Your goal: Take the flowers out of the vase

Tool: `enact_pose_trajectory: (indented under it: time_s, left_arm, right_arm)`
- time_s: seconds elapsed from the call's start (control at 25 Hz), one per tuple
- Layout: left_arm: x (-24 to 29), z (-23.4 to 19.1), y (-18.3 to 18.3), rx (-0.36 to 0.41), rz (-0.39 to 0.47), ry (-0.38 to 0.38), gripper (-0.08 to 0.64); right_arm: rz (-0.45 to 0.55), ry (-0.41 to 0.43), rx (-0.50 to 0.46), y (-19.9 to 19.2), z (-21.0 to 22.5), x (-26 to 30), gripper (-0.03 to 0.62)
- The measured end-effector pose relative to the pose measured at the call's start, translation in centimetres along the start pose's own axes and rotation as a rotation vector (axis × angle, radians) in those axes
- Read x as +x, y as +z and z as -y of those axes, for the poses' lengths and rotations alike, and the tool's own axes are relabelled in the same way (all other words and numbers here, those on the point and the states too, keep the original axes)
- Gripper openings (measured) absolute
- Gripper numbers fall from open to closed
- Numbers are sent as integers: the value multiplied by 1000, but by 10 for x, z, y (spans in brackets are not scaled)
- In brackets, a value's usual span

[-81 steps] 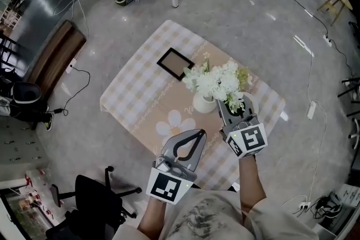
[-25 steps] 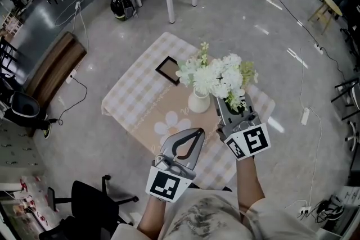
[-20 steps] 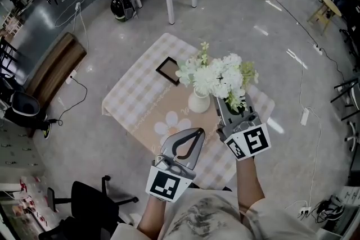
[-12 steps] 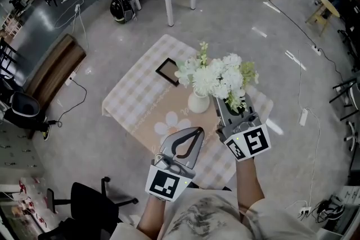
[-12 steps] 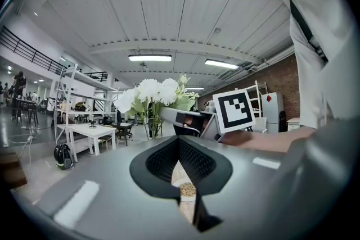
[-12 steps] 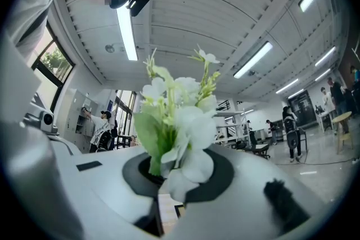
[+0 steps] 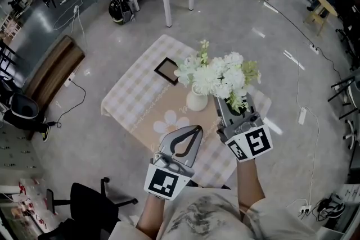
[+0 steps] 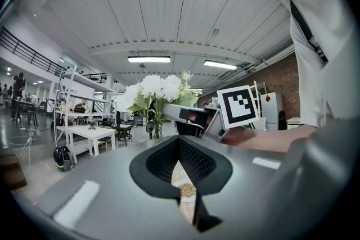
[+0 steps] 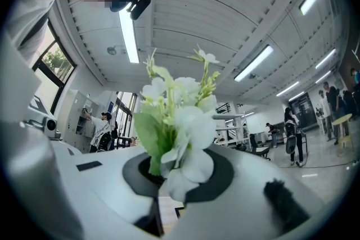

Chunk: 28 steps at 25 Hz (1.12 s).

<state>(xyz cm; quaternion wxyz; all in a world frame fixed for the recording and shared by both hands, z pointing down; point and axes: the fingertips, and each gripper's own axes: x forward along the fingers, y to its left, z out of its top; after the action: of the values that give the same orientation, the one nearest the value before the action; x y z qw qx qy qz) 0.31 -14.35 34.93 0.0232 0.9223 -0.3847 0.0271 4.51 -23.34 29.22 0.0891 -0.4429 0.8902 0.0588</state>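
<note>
The right gripper (image 7: 230, 105) has its jaws pinched tight on a sprig of white blooms with green leaves (image 9: 179, 137). It holds the sprig just right of the round white vase (image 7: 197, 100) (the rest of the white bouquet (image 7: 216, 76) stands in it) on the beige checked tablecloth (image 7: 135, 93). The left gripper (image 7: 197, 129) hangs nearer the person, jaws together on nothing.

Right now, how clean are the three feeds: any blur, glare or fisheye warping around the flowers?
Head view: sharp and evenly lit, heavy fisheye curving the floor; flowers and vase read clearly. Right gripper view: the flowers at the jaws are soft and washed out, ceiling lights glare. Left gripper view: near jaws blurred, background sharp.
</note>
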Motion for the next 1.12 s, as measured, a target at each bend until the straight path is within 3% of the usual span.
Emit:
enact_pose_trajectory:
  time_s: [0.44, 1.12]
  left_arm:
    - [0, 7, 3, -6, 3, -2, 9]
    - [-6, 6, 6, -48, 17, 3, 9]
  right_arm:
    - [-1, 4, -9, 7, -3, -16, 69]
    - [-89, 22, -24, -14, -20, -48, 67]
